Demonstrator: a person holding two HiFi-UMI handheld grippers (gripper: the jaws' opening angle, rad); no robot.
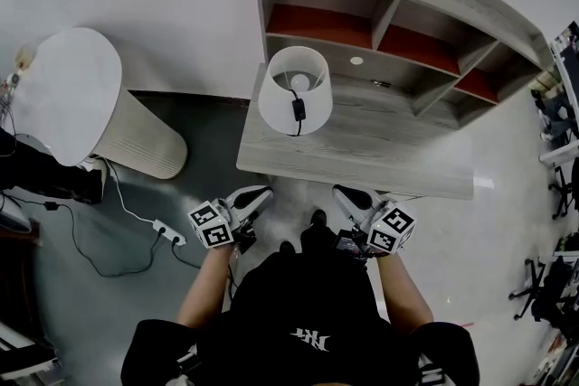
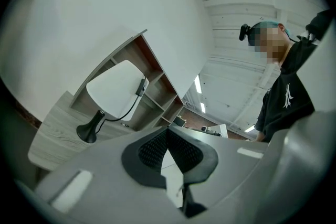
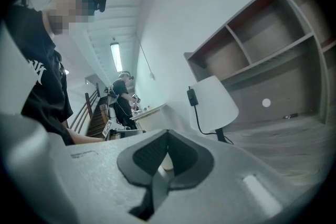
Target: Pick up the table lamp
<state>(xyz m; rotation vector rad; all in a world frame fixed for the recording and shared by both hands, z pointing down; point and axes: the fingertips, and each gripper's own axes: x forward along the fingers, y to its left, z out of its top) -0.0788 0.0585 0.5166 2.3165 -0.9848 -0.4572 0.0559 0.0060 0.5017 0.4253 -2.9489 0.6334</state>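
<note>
Table lamp [image 1: 295, 90] upright on the grey wood bench [image 1: 380, 154], near its left end, just in front of the shelf unit [image 1: 389, 4] with red-backed compartments. White shade, bulb visible down through its open top. Black cord with an inline switch [image 1: 298, 110] draped down the near side of the shade. Black flared base [image 2: 89, 131] flat on the bench top, as seen from the left gripper view. Left gripper [image 1: 260, 193] short of the near bench edge, to the lamp's lower left in the head view and apart from it; jaws closed pad to pad, with nothing between them. Right gripper [image 1: 345, 193] also short of that edge, further right and likewise apart from the lamp; jaws pressed together and empty. Both pointed toward the bench, each marker cube turned up toward the head camera. Lamp untouched by either. On the floor left of the bench, a large white cylinder [image 1: 81, 95] with a ribbed side and a white power strip [image 1: 169, 233] on its cable. In the right gripper view, a second person [image 3: 123, 94] far off at another table.
</note>
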